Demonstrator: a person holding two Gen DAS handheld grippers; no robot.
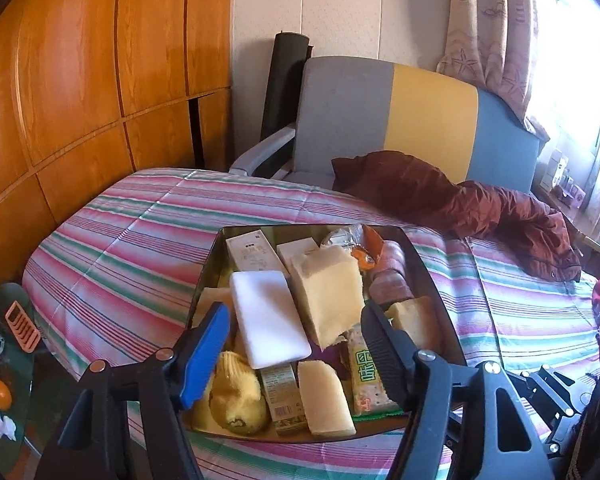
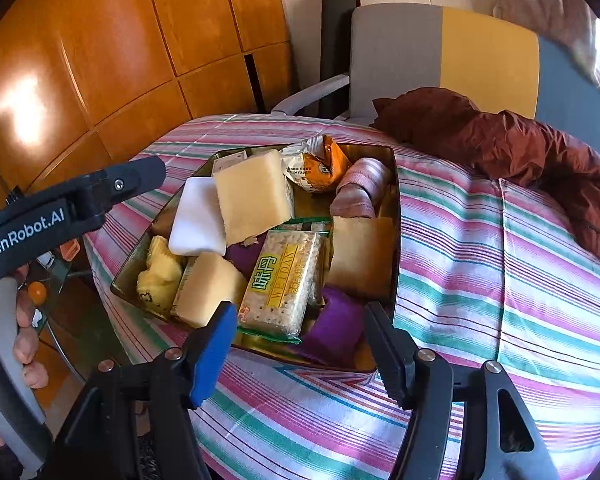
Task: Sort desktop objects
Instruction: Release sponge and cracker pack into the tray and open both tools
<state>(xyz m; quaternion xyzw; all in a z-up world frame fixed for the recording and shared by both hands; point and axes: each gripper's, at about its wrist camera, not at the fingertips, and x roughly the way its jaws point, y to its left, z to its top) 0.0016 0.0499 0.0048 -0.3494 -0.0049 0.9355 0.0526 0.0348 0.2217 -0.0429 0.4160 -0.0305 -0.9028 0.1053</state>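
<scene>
Everything to be sorted lies heaped in one shallow tray [image 2: 394, 216] on the striped cloth [image 2: 480, 280], pieces leaning on one another because the tray is crowded. The cracker packet [image 2: 284, 280] lies flat near the tray's near edge, its long axis running from the right gripper [image 2: 300, 344] toward the far side, printed face up. Both the right gripper and the left gripper [image 1: 296, 344] hover spread wide, gripping nothing (the left over the white block [image 1: 270, 320]). The purple item [image 2: 336, 324] may be a pouch; half is hidden.
</scene>
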